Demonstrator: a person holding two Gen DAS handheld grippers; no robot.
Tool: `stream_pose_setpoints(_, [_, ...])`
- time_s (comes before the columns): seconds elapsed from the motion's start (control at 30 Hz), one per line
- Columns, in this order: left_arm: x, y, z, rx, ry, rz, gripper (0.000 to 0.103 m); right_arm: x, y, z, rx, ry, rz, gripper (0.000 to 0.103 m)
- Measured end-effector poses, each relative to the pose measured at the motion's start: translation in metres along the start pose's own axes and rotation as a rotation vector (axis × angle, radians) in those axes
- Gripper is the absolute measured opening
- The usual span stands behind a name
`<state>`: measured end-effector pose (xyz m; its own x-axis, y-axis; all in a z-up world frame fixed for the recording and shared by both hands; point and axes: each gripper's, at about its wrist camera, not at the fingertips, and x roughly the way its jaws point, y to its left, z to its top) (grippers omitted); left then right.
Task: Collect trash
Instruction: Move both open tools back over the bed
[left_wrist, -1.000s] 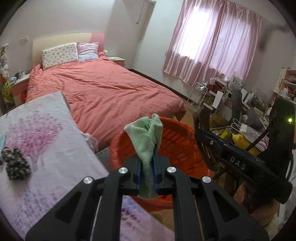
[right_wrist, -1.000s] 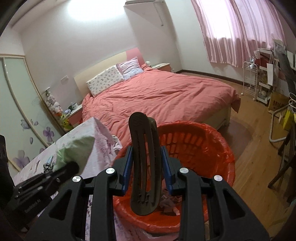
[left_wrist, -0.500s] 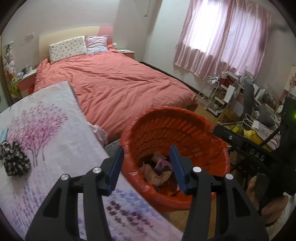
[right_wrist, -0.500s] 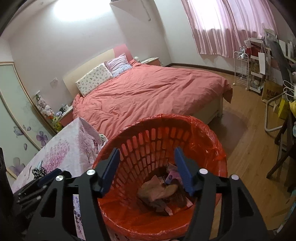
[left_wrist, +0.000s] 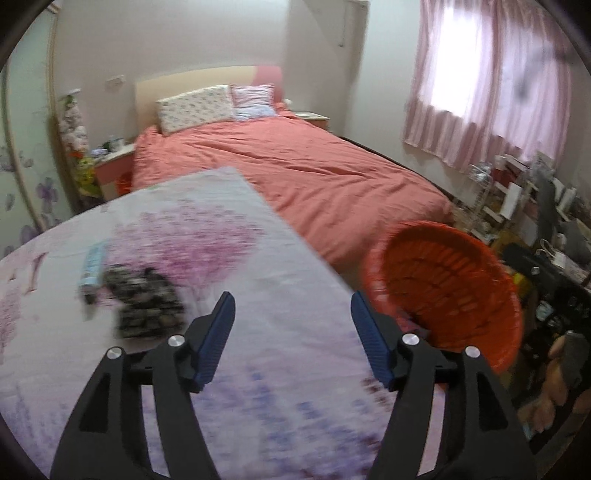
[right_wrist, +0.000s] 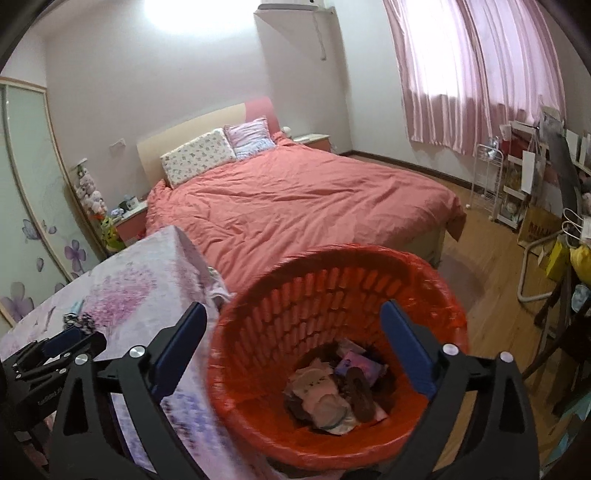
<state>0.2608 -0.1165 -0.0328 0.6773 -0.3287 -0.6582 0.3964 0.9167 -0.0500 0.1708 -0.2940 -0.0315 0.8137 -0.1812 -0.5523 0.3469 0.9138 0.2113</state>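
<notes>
Both tongs have let go since a second back: green cloth and dark slatted piece are gone from the pads. Left tongs (left_wrist: 291, 332) have swung off the red basket (left_wrist: 443, 291) and now sit over the worktop (left_wrist: 258, 258); jaws opening, nothing between them. Right tongs (right_wrist: 295, 347) hang above the basket, jaws opening wide and empty, dropped trash (right_wrist: 332, 391) lying on the basket floor.

Remaining trash, landmark = basket: dark patterned bundle (left_wrist: 147, 306) on the worktop, well to the basket's left, with a pale blue tube-like item (left_wrist: 92, 266) just beyond it.

Next step, my read: go for the bundle with the left tongs. Come in low with the jaws straddling it and close on its bulk, not a loose edge, so the worktop cover doesn't get pinched.

Hard to tell: left view is motion-blurred, so bundle and blue item can't be identified. Green cloth isn't clearly separable in the pile. Basket's near rim is cut off behind the tongs.
</notes>
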Motion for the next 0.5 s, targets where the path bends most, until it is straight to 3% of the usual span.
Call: stream_pose_setpoints(0.5, [-0.046,0.152,-0.027,-0.152,-0.022,0.253,0.070,0.009,0.138,-0.019,-0.224,0.060,0.155,0.098])
